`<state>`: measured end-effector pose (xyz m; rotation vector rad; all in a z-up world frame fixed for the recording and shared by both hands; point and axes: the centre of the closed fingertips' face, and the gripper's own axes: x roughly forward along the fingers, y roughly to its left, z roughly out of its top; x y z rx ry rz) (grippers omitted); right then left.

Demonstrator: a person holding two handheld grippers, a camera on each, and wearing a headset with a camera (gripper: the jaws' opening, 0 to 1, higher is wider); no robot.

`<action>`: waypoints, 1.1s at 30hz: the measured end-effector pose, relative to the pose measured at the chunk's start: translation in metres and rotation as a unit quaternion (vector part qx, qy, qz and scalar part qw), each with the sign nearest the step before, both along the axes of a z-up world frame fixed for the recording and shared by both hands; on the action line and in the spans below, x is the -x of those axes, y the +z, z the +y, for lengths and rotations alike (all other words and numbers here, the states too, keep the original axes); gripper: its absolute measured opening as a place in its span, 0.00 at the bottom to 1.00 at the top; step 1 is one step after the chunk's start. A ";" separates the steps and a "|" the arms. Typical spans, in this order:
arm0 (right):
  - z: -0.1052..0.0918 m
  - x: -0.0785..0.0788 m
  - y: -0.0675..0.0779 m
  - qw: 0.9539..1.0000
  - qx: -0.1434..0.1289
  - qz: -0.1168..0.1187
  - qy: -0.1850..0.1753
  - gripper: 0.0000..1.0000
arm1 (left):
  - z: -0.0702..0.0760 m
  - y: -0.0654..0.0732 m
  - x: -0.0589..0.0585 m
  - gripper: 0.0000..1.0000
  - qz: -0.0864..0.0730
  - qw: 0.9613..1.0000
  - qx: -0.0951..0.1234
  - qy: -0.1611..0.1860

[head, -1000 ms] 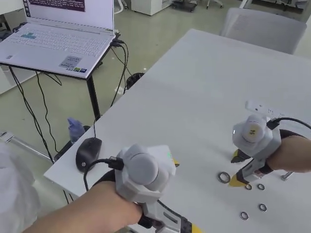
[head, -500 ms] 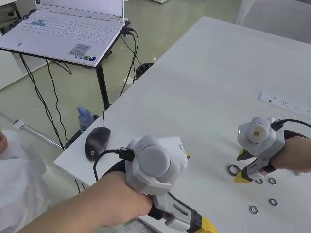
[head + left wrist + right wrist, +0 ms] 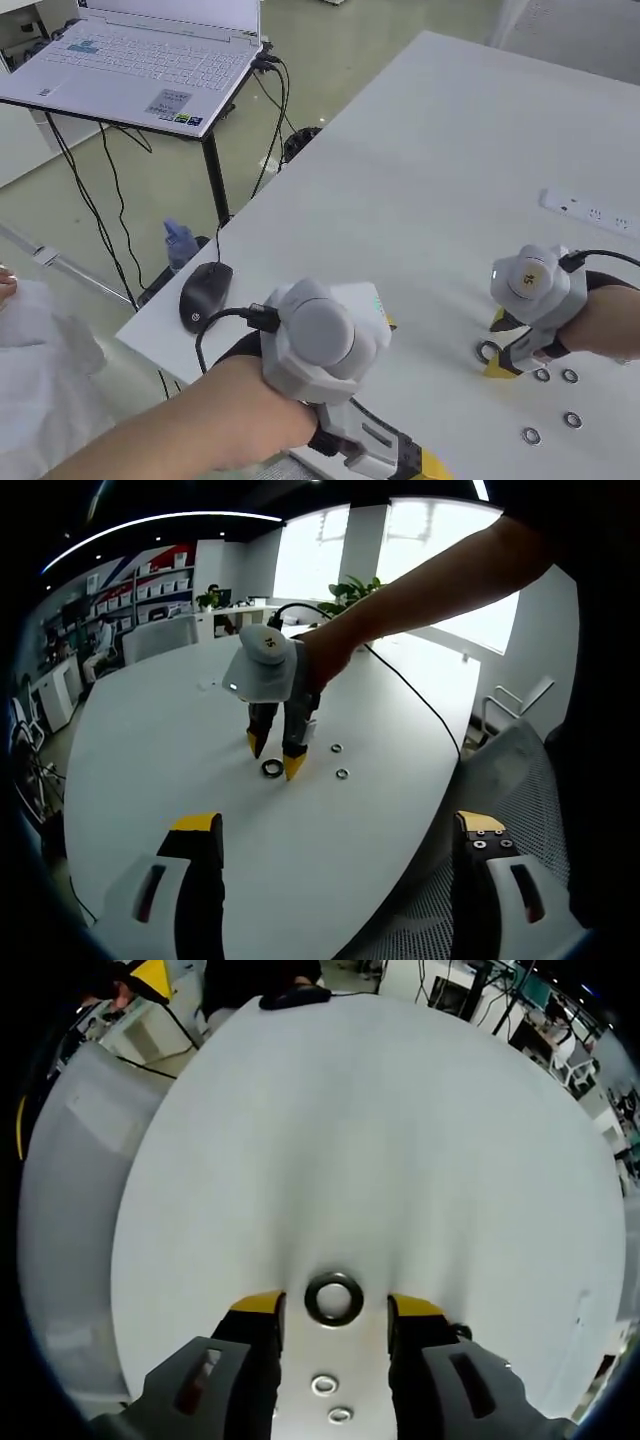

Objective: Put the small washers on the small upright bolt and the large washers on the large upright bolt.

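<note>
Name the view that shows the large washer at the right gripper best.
The right gripper view: the large washer lies whole and flat between the open jaws. In the head view it is small, close against the right gripper; in the left gripper view, a tiny dark ring.

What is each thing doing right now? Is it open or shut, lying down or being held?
right gripper: open, jaws on either side of the large washer
left gripper: open, holding nothing
large washer: flat on the table, not yet gripped
small washers: lying flat and loose on the table
laptop: lid open
</note>
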<state>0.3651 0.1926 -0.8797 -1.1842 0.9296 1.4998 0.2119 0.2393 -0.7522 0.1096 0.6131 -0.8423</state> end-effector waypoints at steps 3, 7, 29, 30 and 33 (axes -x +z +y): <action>-0.001 0.000 0.000 1.000 0.004 -0.001 0.002 0.41 | 0.000 -0.001 0.001 0.94 0.002 1.000 -0.002 -0.003; -0.001 0.000 0.001 1.000 0.006 -0.001 -0.003 0.40 | 0.000 -0.001 0.002 0.93 0.003 1.000 -0.002 -0.003; -0.004 0.000 0.001 0.999 0.044 -0.012 -0.017 0.24 | 0.000 -0.002 0.006 0.89 0.005 1.000 -0.005 -0.004; -0.004 0.000 0.001 0.999 0.045 -0.012 -0.024 0.24 | 0.000 -0.002 0.006 0.89 0.005 1.000 -0.006 -0.004; -0.003 -0.001 0.001 0.998 0.049 -0.013 -0.030 0.23 | 0.000 -0.002 0.006 0.89 0.005 1.000 -0.004 -0.004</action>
